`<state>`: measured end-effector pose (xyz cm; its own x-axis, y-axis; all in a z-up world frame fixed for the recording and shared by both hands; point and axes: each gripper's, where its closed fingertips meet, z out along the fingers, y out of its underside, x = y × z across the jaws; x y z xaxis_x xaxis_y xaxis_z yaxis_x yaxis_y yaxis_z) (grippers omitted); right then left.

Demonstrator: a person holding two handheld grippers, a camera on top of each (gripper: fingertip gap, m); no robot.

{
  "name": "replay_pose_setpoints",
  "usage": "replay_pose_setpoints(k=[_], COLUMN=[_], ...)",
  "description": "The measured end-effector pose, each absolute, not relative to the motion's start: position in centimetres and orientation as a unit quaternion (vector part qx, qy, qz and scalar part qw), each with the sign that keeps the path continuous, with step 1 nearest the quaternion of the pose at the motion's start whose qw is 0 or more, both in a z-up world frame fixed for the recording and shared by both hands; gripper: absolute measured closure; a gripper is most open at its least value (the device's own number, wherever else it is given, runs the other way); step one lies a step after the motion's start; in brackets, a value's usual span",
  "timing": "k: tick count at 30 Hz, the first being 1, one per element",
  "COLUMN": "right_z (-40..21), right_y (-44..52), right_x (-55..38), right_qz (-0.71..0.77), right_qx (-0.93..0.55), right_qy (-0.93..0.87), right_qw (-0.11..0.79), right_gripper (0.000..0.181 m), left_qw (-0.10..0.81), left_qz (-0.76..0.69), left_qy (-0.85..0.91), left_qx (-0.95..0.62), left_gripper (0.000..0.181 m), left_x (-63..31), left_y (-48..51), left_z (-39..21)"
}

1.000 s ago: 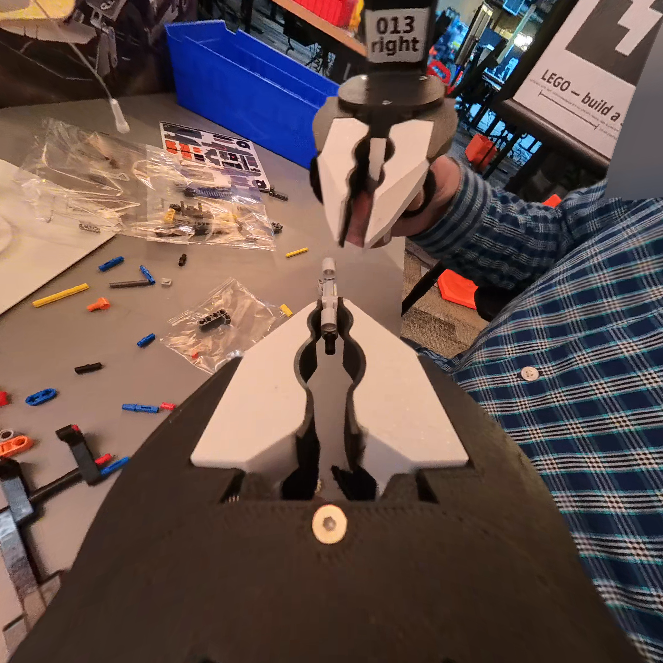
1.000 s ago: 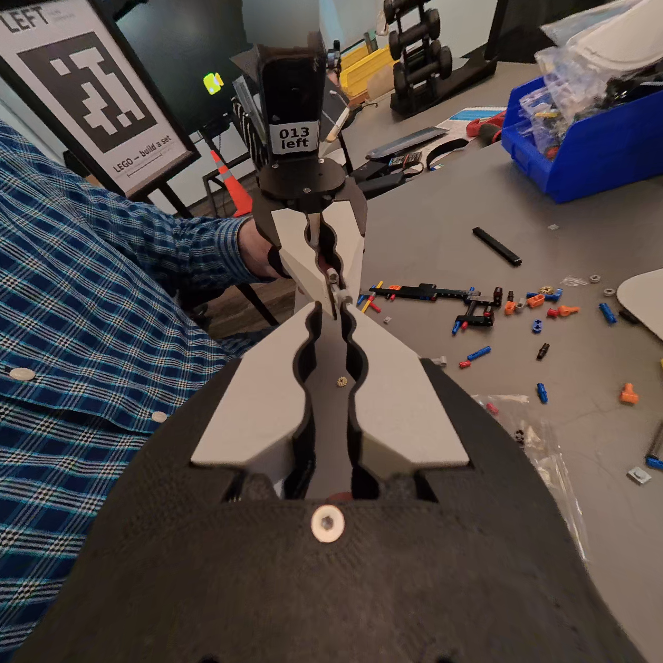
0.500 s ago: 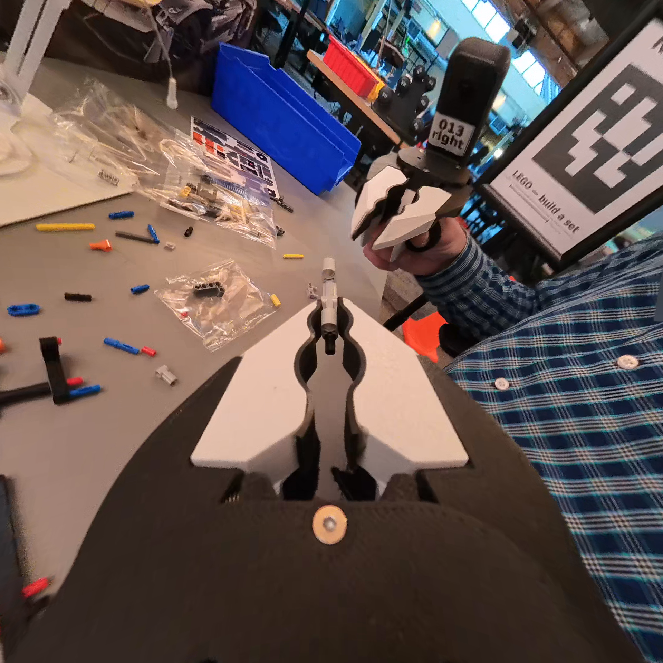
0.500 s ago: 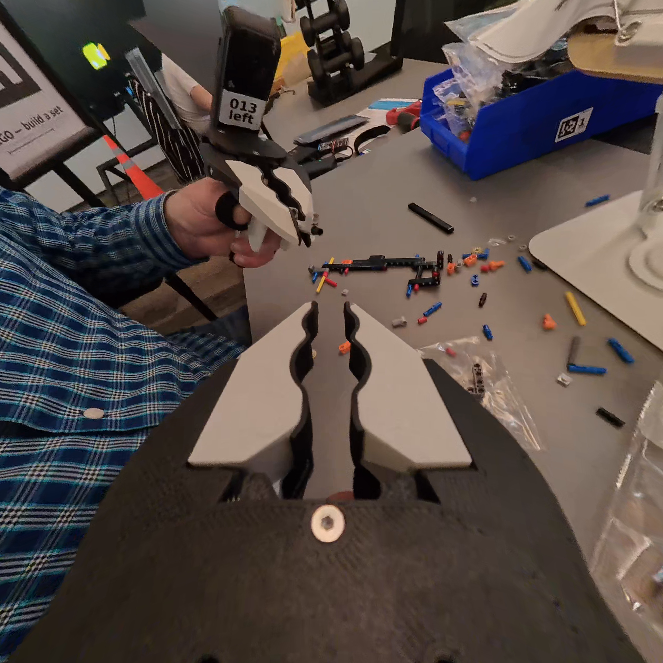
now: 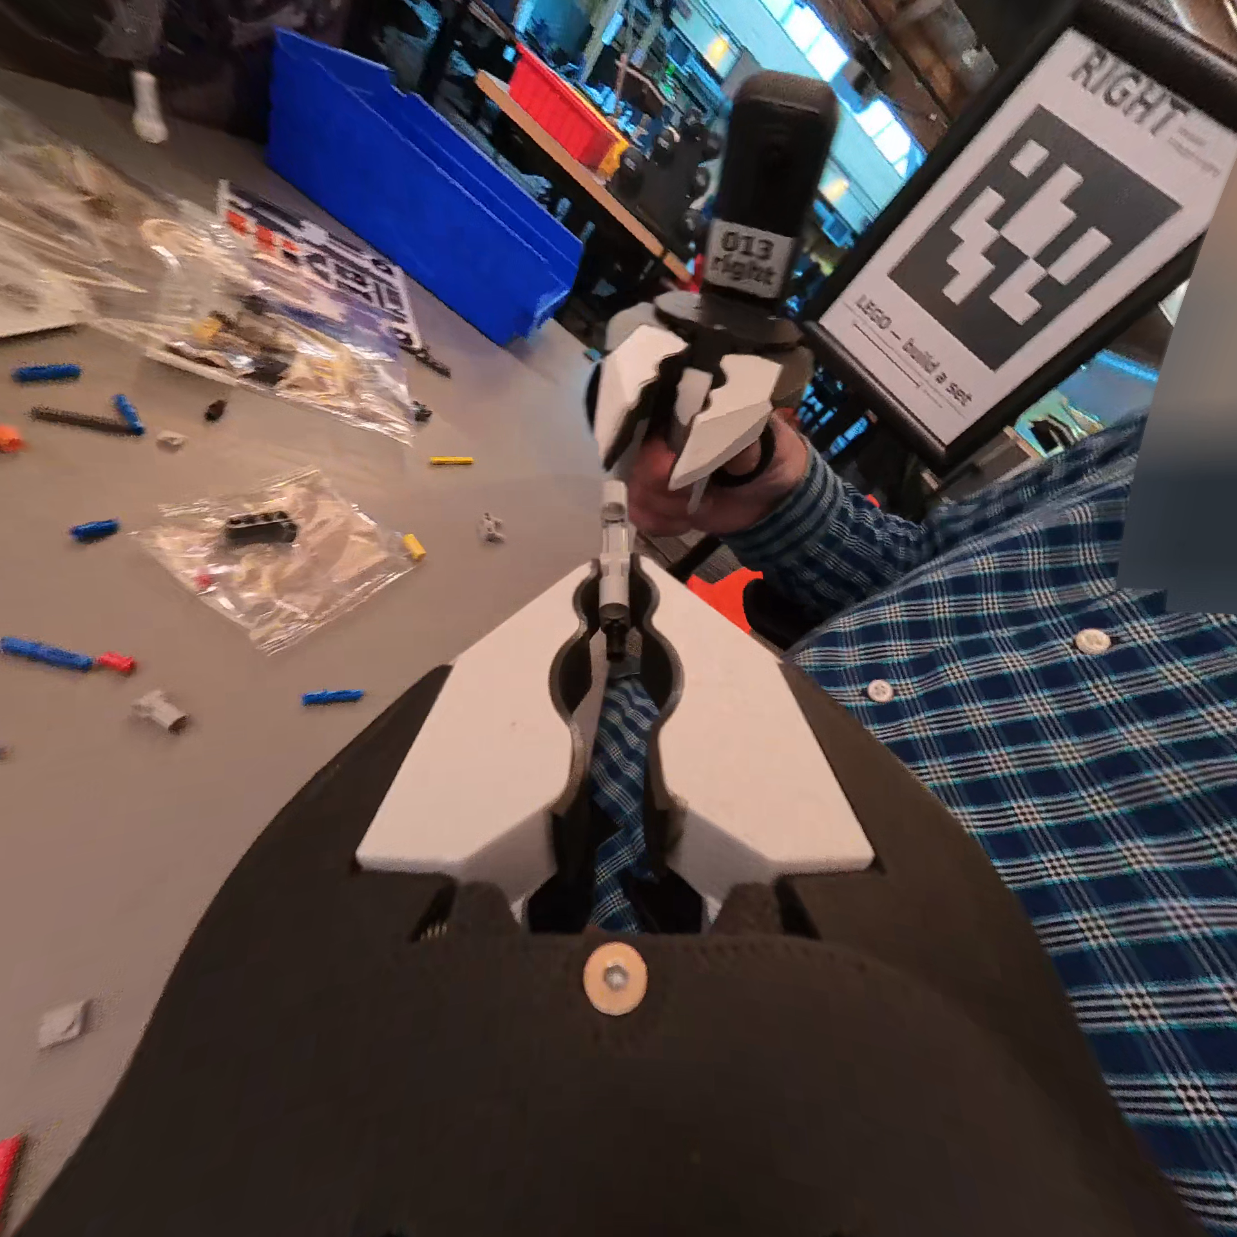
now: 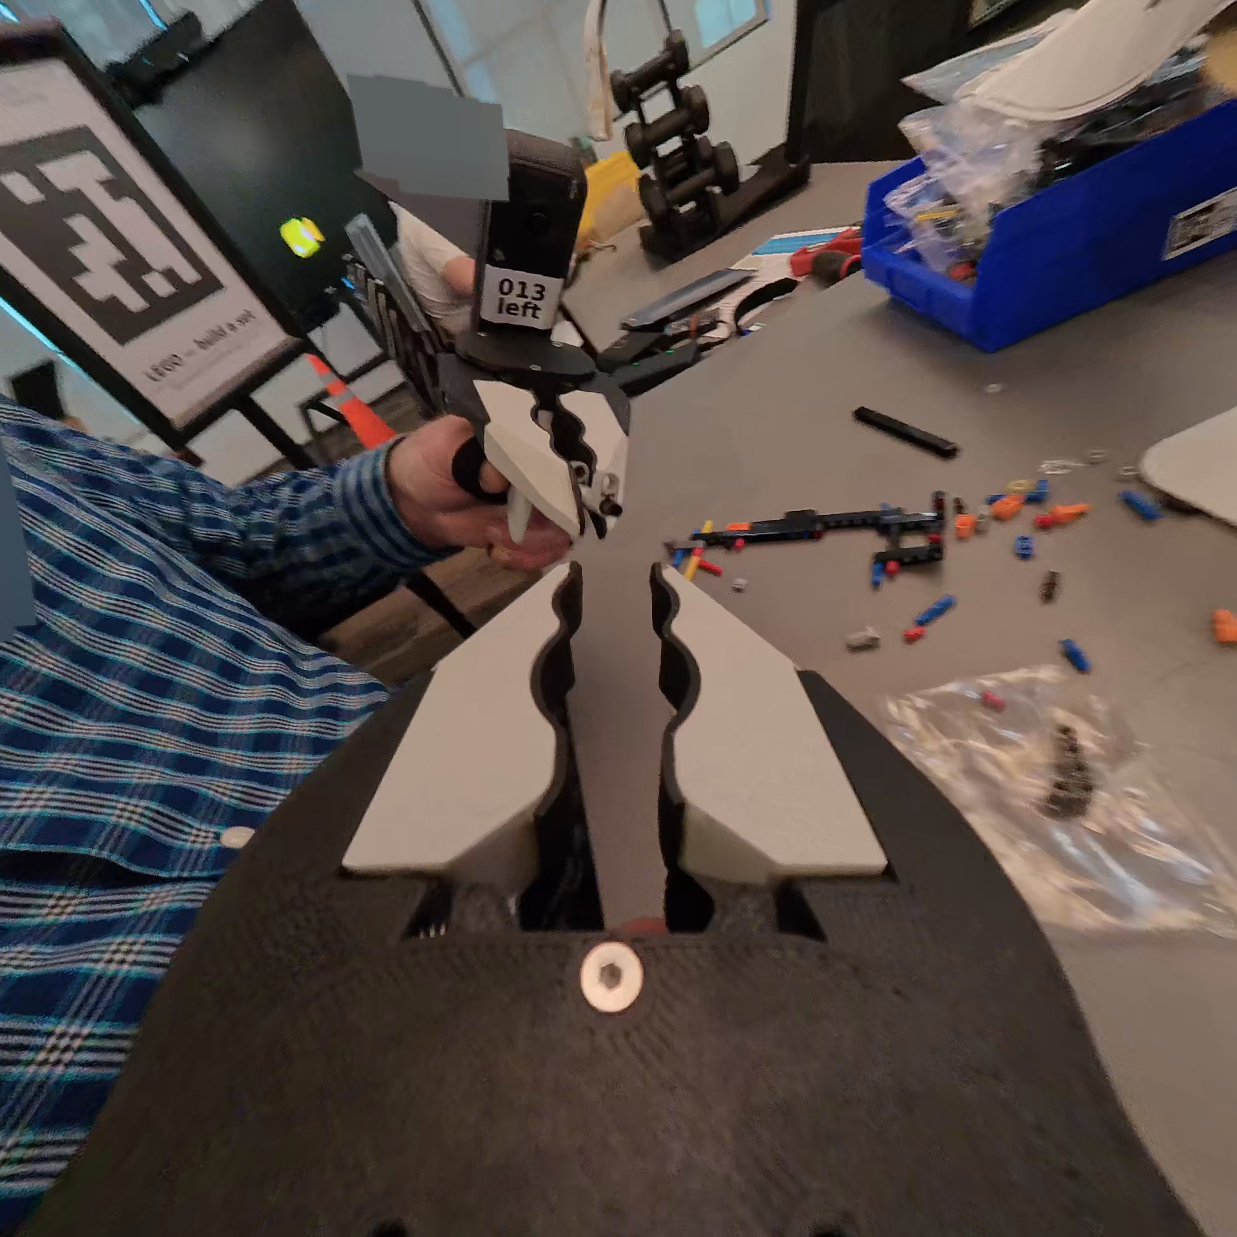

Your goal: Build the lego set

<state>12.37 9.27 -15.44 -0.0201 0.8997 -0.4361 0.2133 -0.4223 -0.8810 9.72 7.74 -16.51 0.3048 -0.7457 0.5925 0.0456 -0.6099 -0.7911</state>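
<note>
A: At the tip of my left gripper [image 5: 614,581] I pinch a small grey lego piece [image 5: 613,543]. It sticks out past the fingers, up in the air.

B: And the right gripper [image 6: 614,577]?

A: Its fingers are apart, holding nothing. It is near the grey piece. The long black lego build [image 6: 830,521] lies on the grey table [image 6: 770,428], with little pegs around it.

My right tool [image 6: 614,575] gapes empty over the grey surface [image 6: 770,428], while my left tool [image 6: 592,499] pinches a small grey piece [image 6: 600,494].
</note>
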Motion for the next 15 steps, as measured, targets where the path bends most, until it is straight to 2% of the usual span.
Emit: replay_pose_setpoints(k=[4,6,9,15], right_z=[-15.2,-15.1,-15.0,-14.9], right_y=[7.5,7.1,6.8,7.0], right_x=[10.7,10.2,10.0,9.8], right_qz=[0.634,0.648,0.658,0.673], right_qx=[-0.607,-0.6,-0.595,-0.588], right_qy=[-0.409,-0.404,-0.397,-0.383], right_qw=[0.25,0.24,0.238,0.234], right_gripper=[0.161,0.166,0.176,0.177], left_qw=[0.356,0.355,0.363,0.368], left_qz=[-0.544,-0.556,-0.546,-0.547], left_qy=[0.275,0.279,0.289,0.281], left_qx=[-0.708,-0.698,-0.698,-0.697], left_gripper=[0.177,0.176,0.177,0.176], left_x=[11.5,12.0,12.2,12.1], left_y=[6.7,6.4,6.3,6.5], left_z=[-16.8,-16.4,-16.3,-16.1])
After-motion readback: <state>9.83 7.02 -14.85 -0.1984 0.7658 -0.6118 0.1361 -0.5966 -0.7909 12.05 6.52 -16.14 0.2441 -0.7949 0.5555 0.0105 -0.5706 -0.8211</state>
